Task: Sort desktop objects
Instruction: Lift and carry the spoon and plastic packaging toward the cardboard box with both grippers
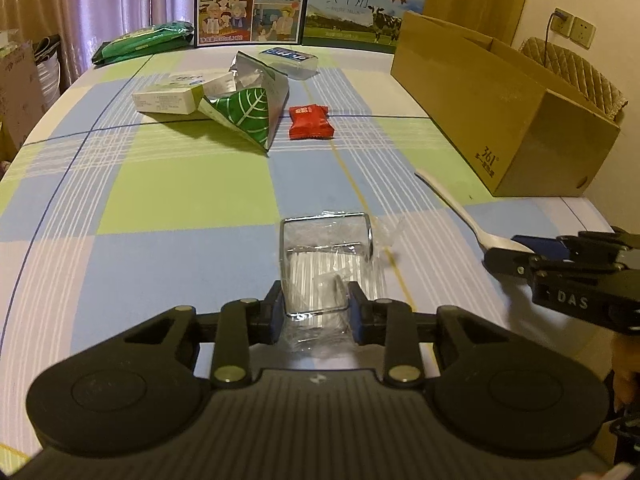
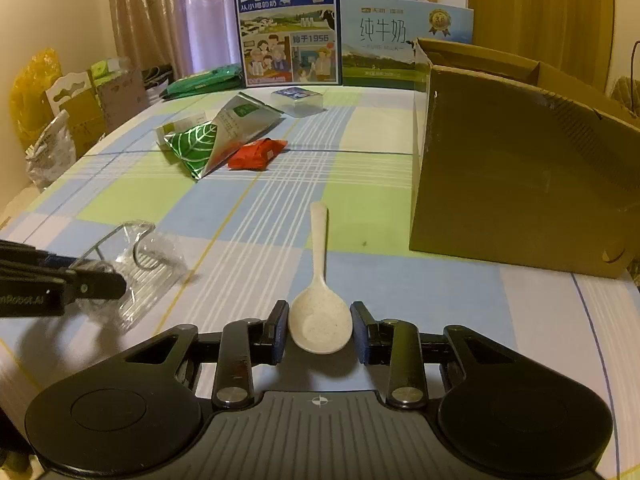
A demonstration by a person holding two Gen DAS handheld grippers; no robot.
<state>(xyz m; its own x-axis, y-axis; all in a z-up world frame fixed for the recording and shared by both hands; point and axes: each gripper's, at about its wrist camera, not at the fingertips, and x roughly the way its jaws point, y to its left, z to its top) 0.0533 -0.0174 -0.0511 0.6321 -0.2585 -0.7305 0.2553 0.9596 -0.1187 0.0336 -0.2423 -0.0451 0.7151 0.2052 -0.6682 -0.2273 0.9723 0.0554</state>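
A clear plastic package (image 1: pixel 326 256) lies on the checked tablecloth (image 1: pixel 180 200), close in front of the left wrist camera. My left gripper (image 1: pixel 316 300) is shut on its near end, with a blue pad against each side. The same package (image 2: pixel 136 256) and left gripper (image 2: pixel 92 272) show at the left edge of the right wrist view. A white speckled spoon (image 2: pixel 320 312) points its handle away from me. My right gripper (image 2: pixel 320 320) is shut on the spoon's bowl. In the left wrist view, the right gripper (image 1: pixel 516 250) holds the spoon (image 1: pixel 460 208) at far right.
A big open cardboard box (image 2: pixel 520 168) stands to the right of the spoon. Mid-table lie a red snack packet (image 1: pixel 311 122), a green-leaf foil bag (image 1: pixel 244 112), white boxes (image 1: pixel 168 100) and a clear lidded box (image 1: pixel 290 62). Milk cartons (image 1: pixel 252 4) and green packs (image 1: pixel 144 40) line the back.
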